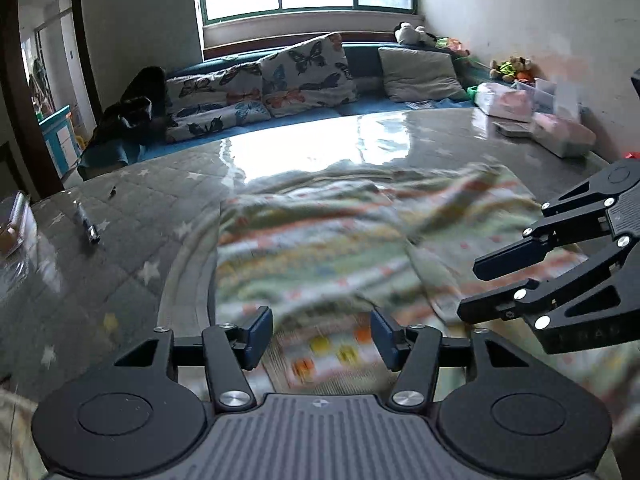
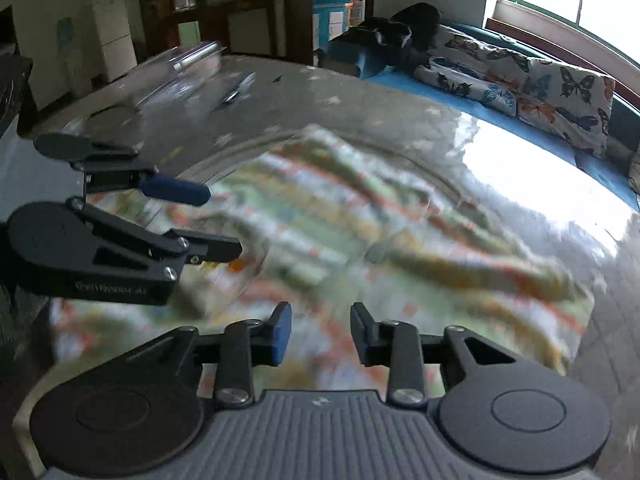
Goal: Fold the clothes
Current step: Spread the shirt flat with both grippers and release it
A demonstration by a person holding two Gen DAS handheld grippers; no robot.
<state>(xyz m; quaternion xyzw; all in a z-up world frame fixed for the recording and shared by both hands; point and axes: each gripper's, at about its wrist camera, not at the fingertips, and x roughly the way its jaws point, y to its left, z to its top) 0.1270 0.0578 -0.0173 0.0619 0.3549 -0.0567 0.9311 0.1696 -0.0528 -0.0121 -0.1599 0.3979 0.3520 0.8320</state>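
A pale green garment (image 1: pixel 352 240) with orange, yellow and white patterned stripes lies rumpled on the glossy grey table (image 1: pixel 160 208). It also shows in the right wrist view (image 2: pixel 360 224). My left gripper (image 1: pixel 320 338) is open above the garment's near edge, nothing between its blue pads. My right gripper (image 2: pixel 320 334) is open and empty over the garment's near part. In the left wrist view the right gripper (image 1: pixel 468 292) enters from the right, open. In the right wrist view the left gripper (image 2: pixel 224 220) enters from the left, open. Both views are blurred by motion.
A dark pen-like object (image 1: pixel 86 224) lies on the table's left part. Clear plastic boxes and bags (image 1: pixel 536 116) stand at the far right. A blue bench with butterfly cushions (image 1: pixel 280 80) runs behind the table under a window. A clear container (image 2: pixel 180 68) sits at the far left edge.
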